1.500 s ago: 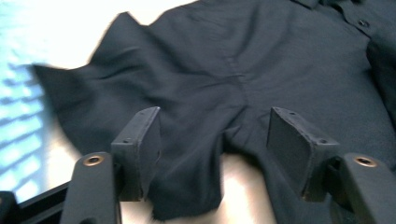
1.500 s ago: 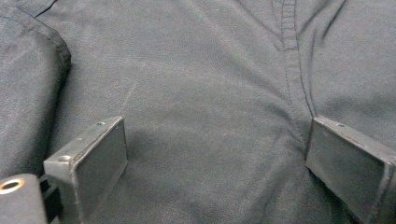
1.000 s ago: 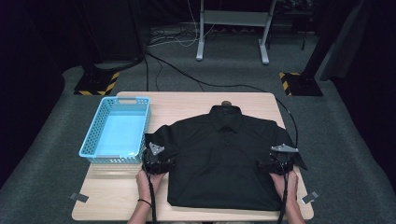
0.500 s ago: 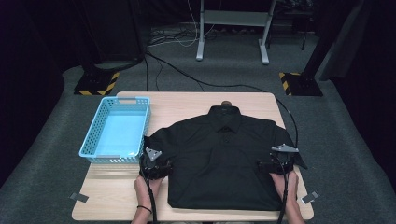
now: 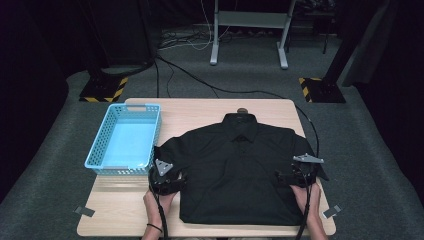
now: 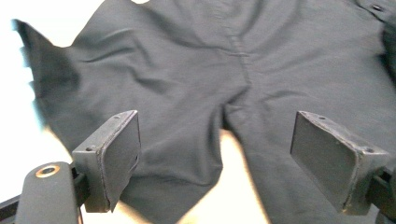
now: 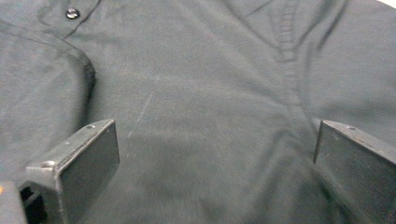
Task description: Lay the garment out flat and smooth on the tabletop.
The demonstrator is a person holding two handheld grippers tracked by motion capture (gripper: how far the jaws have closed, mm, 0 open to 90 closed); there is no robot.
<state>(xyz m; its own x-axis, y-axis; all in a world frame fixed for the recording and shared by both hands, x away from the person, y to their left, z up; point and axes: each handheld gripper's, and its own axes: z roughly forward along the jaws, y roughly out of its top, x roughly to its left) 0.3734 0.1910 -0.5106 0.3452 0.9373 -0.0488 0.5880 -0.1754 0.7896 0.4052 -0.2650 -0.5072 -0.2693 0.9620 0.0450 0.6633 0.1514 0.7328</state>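
Observation:
A black short-sleeved shirt (image 5: 240,170) lies flat, front up, on the wooden table (image 5: 200,107), its collar (image 5: 240,120) at the far side. My left gripper (image 5: 181,177) is open at the shirt's left side, below the sleeve (image 5: 167,147). In the left gripper view the open jaws (image 6: 217,140) straddle the armpit, where the sleeve (image 6: 154,116) meets the body and a wedge of bare table (image 6: 233,186) shows. My right gripper (image 5: 279,176) is open over the shirt's right side; its jaws (image 7: 215,135) hold nothing, with cloth and a button (image 7: 71,13) beyond.
A light blue plastic basket (image 5: 102,162) stands on the table's left, close to the left sleeve. Bits of tape (image 5: 84,211) mark the near corners. Black cables trail from both grippers; the right cable (image 5: 312,130) loops past the table's right edge.
Both grippers have slid a little toward the near edge of the table, staying open. The shirt lies as before.

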